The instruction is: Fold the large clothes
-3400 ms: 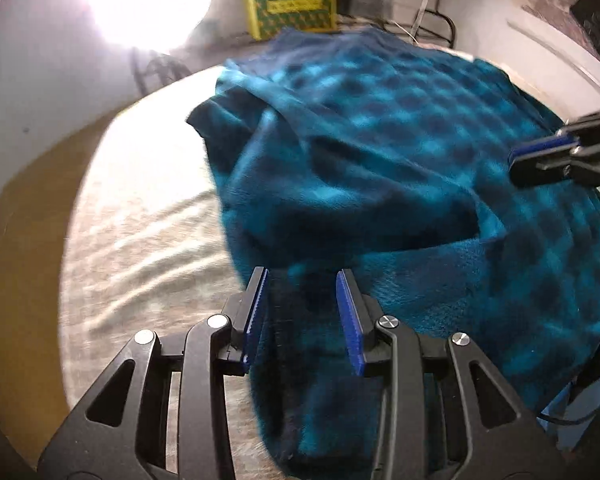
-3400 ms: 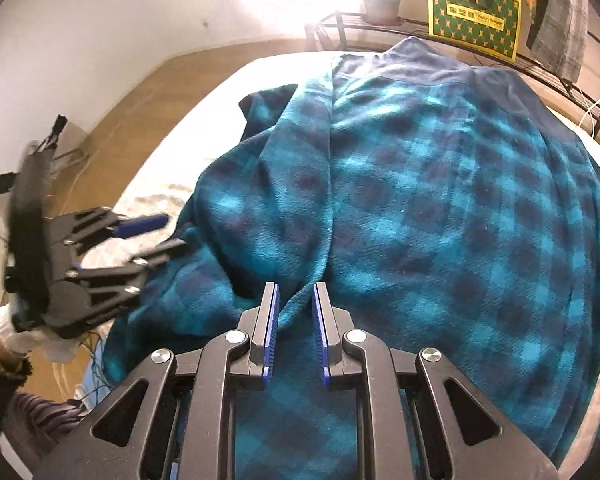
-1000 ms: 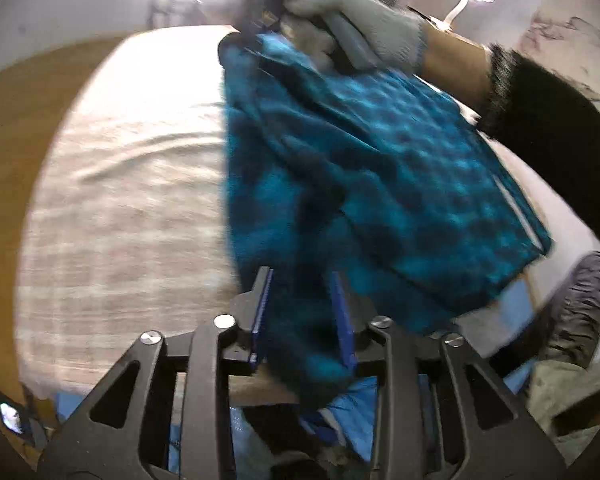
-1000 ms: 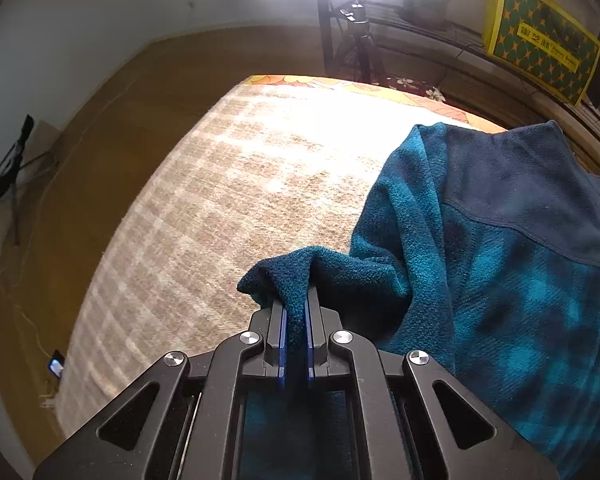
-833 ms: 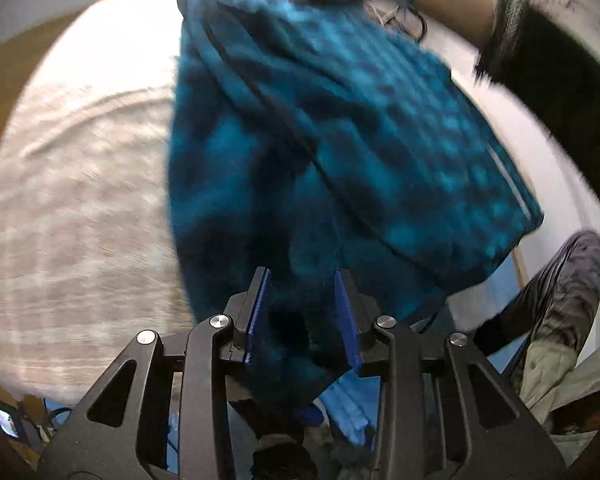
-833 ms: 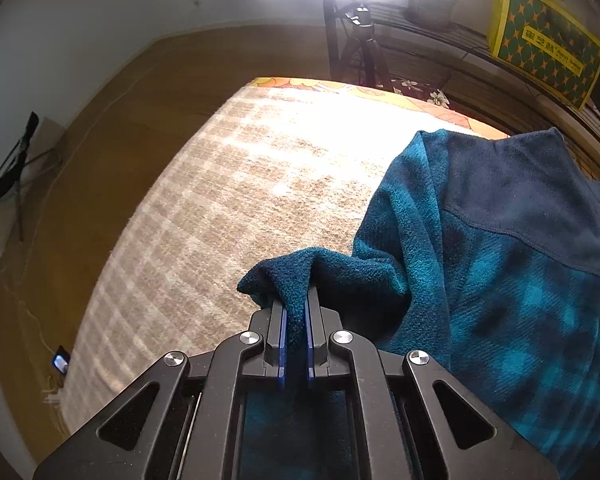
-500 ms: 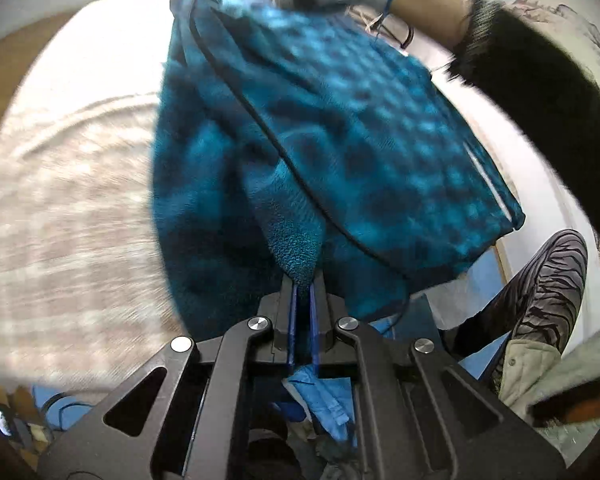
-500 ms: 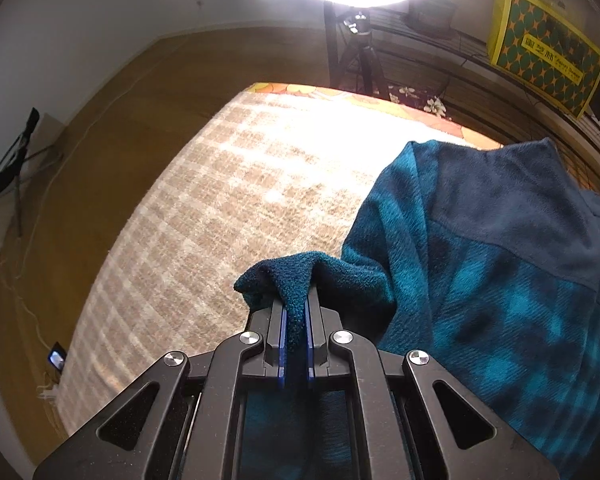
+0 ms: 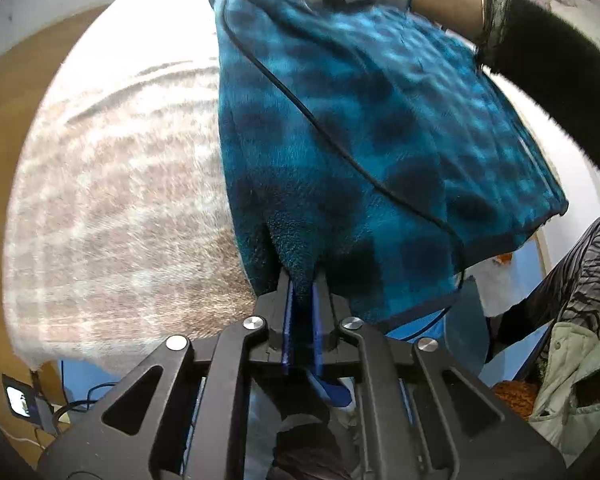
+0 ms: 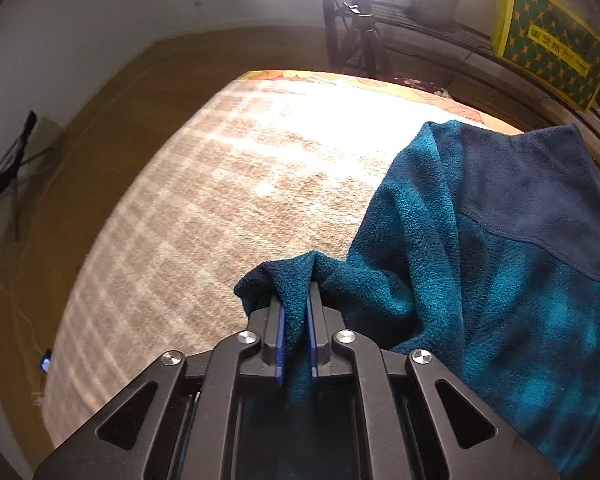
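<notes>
Both fingers pinching fleece (image 9: 364, 128) folds, jaws easing open: left gripper (image 9: 300, 304) on the lower edge, right gripper (image 10: 296, 320) on a corner. Fleece hangs ahead over the bed (image 10: 228, 208). I judge it soft, floppy, light; grip seams.
</notes>
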Demonstrator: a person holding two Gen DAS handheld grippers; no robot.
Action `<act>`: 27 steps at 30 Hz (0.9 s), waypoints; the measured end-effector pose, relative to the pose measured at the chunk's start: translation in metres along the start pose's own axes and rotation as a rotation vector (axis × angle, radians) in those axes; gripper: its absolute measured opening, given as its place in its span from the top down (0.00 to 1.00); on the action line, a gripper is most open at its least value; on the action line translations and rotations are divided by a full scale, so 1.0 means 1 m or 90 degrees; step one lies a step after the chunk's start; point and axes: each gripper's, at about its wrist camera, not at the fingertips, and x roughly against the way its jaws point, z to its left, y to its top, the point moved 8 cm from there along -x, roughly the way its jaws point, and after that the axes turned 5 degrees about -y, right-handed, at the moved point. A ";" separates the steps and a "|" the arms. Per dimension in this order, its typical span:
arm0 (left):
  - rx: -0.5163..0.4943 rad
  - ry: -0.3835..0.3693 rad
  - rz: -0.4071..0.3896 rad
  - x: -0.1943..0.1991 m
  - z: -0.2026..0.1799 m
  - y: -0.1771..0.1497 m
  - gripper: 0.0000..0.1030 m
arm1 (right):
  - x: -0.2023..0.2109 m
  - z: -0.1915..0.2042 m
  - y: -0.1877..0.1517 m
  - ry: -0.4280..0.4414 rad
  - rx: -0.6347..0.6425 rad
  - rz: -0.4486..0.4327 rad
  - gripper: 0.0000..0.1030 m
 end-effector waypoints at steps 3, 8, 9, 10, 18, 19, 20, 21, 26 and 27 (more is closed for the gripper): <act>0.020 0.007 -0.048 0.019 0.007 0.008 0.64 | 0.021 -0.010 -0.001 0.025 -0.025 -0.004 0.77; 0.048 0.033 -0.046 0.011 0.019 0.011 0.49 | 0.054 -0.013 -0.015 0.060 -0.054 -0.008 0.66; 0.041 0.043 -0.034 0.005 0.019 0.011 0.49 | 0.054 -0.008 -0.021 0.057 -0.048 0.003 0.66; 0.042 0.043 -0.026 0.001 0.020 0.011 0.49 | 0.052 -0.003 -0.026 0.054 -0.039 0.010 0.66; 0.043 -0.006 0.006 -0.026 0.008 0.010 0.77 | 0.007 0.029 -0.059 -0.065 0.024 0.076 0.61; 0.047 -0.022 0.006 -0.027 0.007 0.011 0.87 | 0.002 0.030 -0.062 -0.084 0.030 0.082 0.61; 0.054 -0.033 0.004 -0.027 0.006 0.012 0.90 | -0.003 0.030 -0.064 -0.102 0.037 0.089 0.59; 0.051 -0.036 0.001 -0.026 0.005 0.013 0.91 | -0.006 0.032 -0.066 -0.117 0.045 0.092 0.57; 0.022 -0.043 -0.020 -0.015 -0.007 0.019 0.93 | -0.010 0.036 -0.067 -0.168 0.087 0.078 0.62; 0.016 -0.042 -0.025 -0.012 -0.010 0.021 0.93 | -0.009 0.034 -0.067 -0.177 0.097 0.072 0.70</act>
